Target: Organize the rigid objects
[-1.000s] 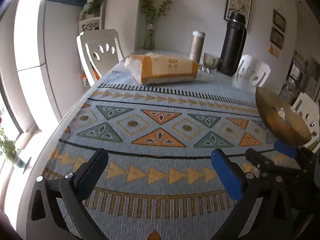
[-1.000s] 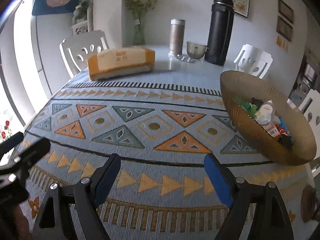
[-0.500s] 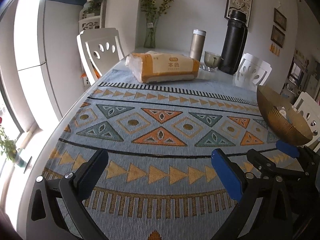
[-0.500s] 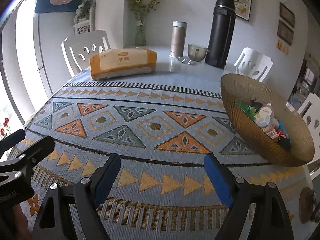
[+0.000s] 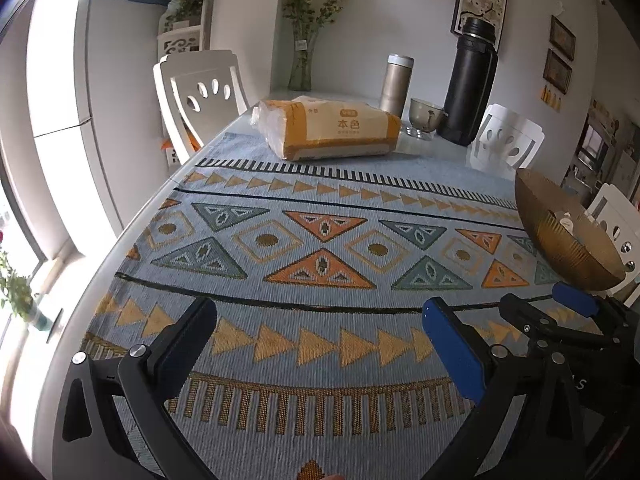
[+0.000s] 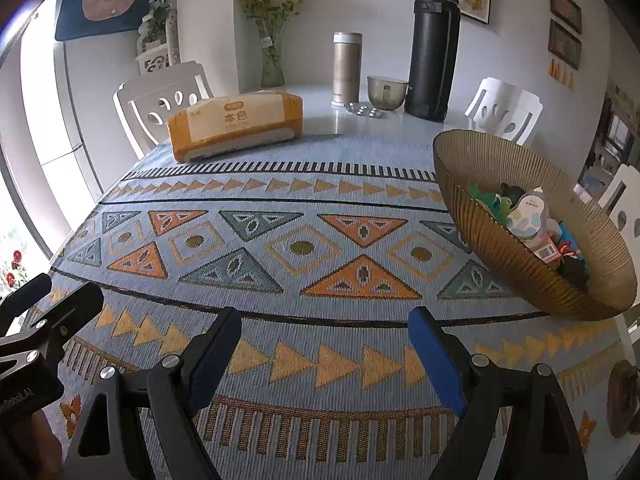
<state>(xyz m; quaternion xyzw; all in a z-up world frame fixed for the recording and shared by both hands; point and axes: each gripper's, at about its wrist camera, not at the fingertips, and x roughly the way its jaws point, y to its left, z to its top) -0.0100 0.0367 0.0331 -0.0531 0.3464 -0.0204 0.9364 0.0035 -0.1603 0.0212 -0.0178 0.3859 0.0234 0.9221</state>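
Note:
A ribbed brown bowl stands at the table's right side, holding several small items: a white pouch, green and black pieces. In the left wrist view the same bowl sits at the far right. My left gripper hovers open over the patterned cloth with nothing between its fingers. Over the cloth's near edge my right gripper is open too and holds nothing; it also shows in the left wrist view as the right gripper just below the bowl. The left gripper appears at the right wrist view's left edge.
A yellow tissue pack lies at the cloth's far edge. Behind it stand a black flask, a beige tumbler, a small glass bowl, a blister pack and a flower vase. White chairs ring the table.
The right wrist view has drawn back slightly, so the bowl sits a little farther right and lower. The left gripper has stayed in place. Both grippers remain open.

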